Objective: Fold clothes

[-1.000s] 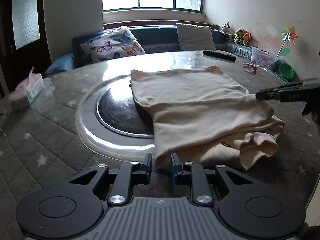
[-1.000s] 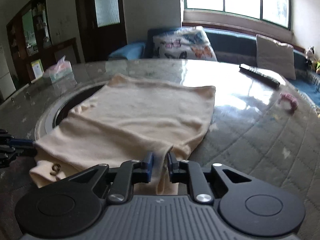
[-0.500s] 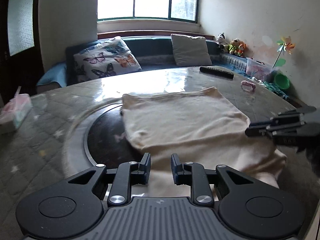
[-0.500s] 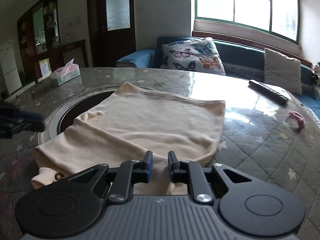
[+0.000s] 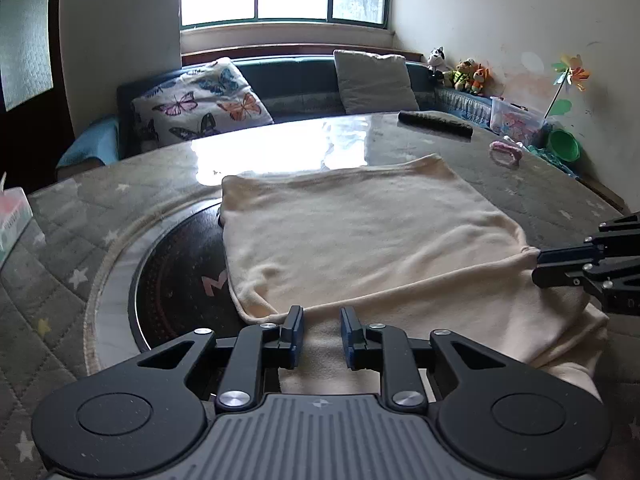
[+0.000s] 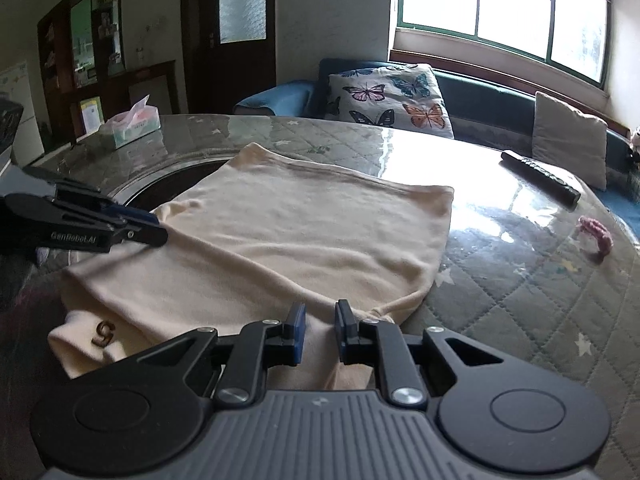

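A cream garment lies partly folded on the round table, its far hem flat and straight. My left gripper sits low over the near fold line with cloth running between its fingers. In the right wrist view, the left gripper pinches the fold's left end. My right gripper is shut on the fold's right end. In the left wrist view, the cloth corner is drawn into the right gripper's tips. A lower layer with a small dark emblem sticks out toward me.
The table has a quilted star cover under glass and a dark round inset partly beneath the garment. A black remote, a pink object and a tissue box lie on it. A sofa with cushions stands behind.
My left gripper has moved forward over the garment, and the folded top edge went with it toward the far hem. The right gripper has stayed nearly in place on its corner.
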